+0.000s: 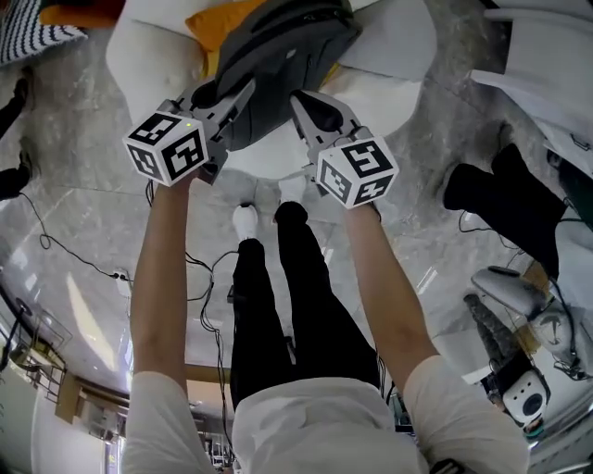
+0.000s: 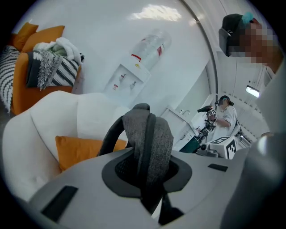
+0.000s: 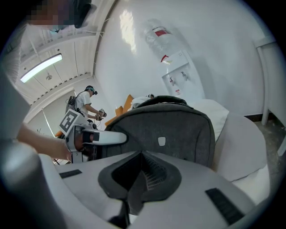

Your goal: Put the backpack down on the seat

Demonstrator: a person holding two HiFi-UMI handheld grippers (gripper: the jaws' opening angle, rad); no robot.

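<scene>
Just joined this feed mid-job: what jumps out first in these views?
A grey backpack is at a white armchair that has an orange cushion. The left claw is clamped on the backpack's strap. The right claw is shut on nothing, close beside the backpack.

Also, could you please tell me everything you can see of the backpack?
The backpack is grey fabric with a pale badge on its front and dark straps. It stands upright over the white seat, before an orange cushion. The left gripper is closed on its grey top strap. Whether its base rests on the seat is unclear.
</scene>
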